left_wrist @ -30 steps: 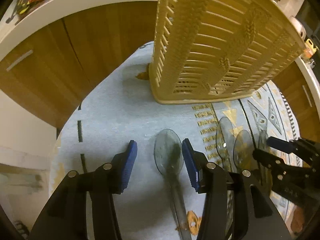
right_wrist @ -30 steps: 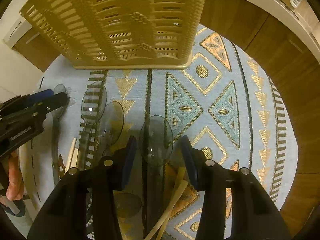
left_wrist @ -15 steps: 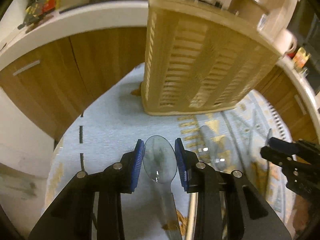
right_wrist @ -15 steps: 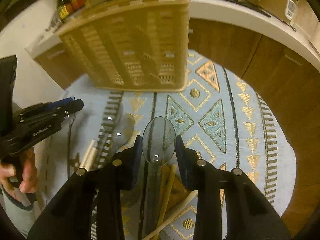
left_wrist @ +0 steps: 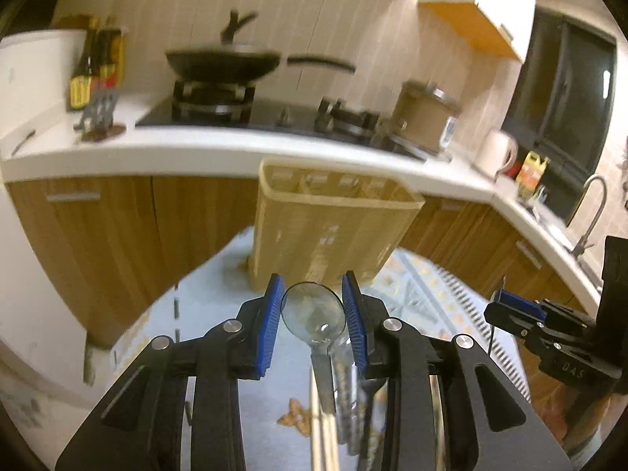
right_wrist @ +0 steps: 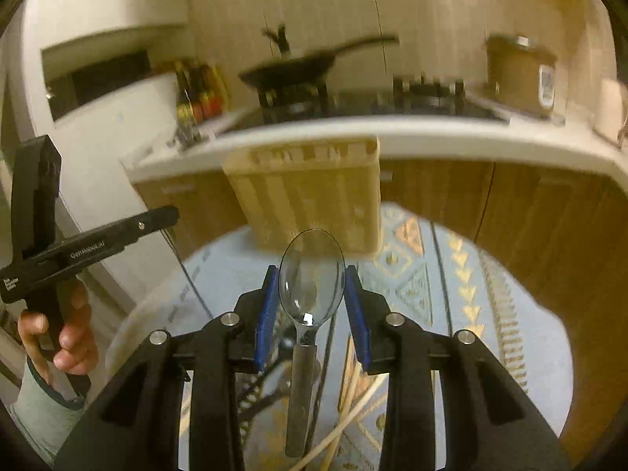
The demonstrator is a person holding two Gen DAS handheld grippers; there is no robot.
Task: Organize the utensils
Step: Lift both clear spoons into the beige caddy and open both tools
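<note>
Gripping clear spoons: left tool (left_wrist: 313,320) one (left_wrist: 314,316), right tool (right_wrist: 311,300) another (right_wrist: 311,278)

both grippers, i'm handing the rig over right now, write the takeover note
Left gripper: shut on a clear spoon, bowl between the blue pads, held off the mat.
Right gripper: shut on a second clear spoon, bowl forward, handle hanging back under the camera.
Basket: stands upright on the mat ahead of both grippers, in front of the cabinets.
Done: one spoon gripped in each gripper.
Left: put both spoons in the basket. Chopsticks and at least one more utensil lie on the mat below.
</note>
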